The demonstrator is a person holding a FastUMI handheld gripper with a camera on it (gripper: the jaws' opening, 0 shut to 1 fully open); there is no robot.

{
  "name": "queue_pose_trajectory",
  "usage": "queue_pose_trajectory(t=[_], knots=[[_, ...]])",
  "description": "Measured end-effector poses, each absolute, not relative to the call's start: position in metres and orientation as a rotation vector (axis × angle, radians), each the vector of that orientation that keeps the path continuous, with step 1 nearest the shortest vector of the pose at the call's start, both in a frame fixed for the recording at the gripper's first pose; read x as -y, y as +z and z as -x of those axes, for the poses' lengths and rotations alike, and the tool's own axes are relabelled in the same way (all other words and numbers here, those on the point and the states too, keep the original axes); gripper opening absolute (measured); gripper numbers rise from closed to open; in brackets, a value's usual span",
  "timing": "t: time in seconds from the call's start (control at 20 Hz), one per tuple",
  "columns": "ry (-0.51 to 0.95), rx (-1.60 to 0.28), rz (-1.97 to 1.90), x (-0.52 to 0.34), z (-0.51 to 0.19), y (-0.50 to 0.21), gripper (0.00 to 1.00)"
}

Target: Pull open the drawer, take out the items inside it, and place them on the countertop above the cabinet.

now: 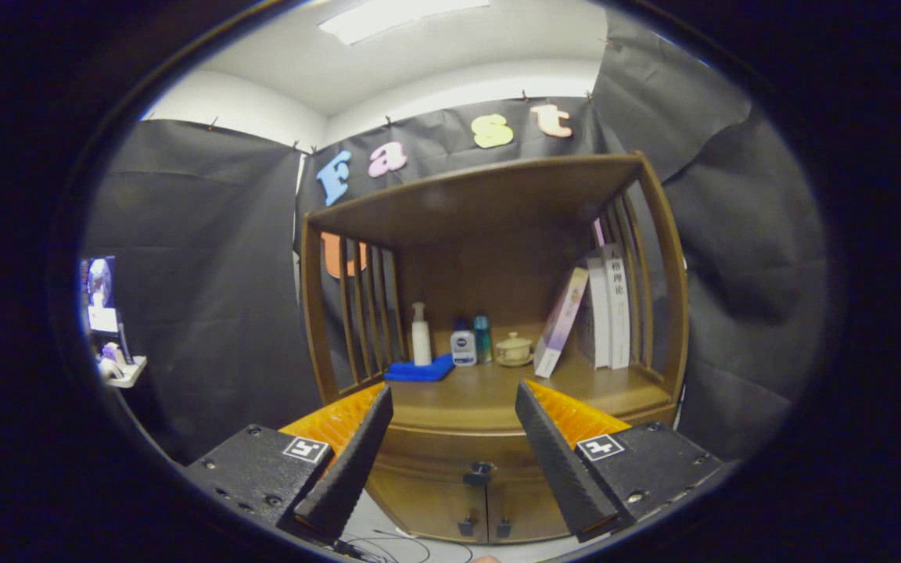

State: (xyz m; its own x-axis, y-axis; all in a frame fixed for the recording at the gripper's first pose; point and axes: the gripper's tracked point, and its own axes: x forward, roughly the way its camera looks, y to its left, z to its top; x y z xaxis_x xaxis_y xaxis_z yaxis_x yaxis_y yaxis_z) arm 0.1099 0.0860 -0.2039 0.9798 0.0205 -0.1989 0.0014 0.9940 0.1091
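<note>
Gripper (454,407) wide open, empty, facing wooden cabinet (658,258).

Drawer (458,457) shut beneath countertop (466,395), knob (479,471) between and just beyond fingers; contents unseen. Books (607,309), blue cloth (421,369), bottles, lidded cup (514,349) on countertop. Nothing done yet: pull, unload, place remaining.

Gripper (454,461) with ridged wedge fingers (349,469), screwed blocks bearing square coded markers

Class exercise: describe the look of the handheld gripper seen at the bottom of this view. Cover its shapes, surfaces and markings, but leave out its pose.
The gripper has two long wedge-shaped fingers with ribbed inner faces. Each is mounted on a flat black block with screws and a square black-and-white marker. Thin cables trail beneath.
</note>
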Motion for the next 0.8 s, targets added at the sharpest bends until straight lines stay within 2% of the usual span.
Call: queue_pose_trajectory(t=[0.45,0.55,0.8], knots=[[-0.066,-0.38,-0.085,-0.08,-0.161,-0.344,0.95],[-0.085,-0.403,-0.08,-0.074,-0.171,-0.364,0.92],[-0.138,-0.428,-0.053,-0.064,-0.188,-0.396,0.73]])
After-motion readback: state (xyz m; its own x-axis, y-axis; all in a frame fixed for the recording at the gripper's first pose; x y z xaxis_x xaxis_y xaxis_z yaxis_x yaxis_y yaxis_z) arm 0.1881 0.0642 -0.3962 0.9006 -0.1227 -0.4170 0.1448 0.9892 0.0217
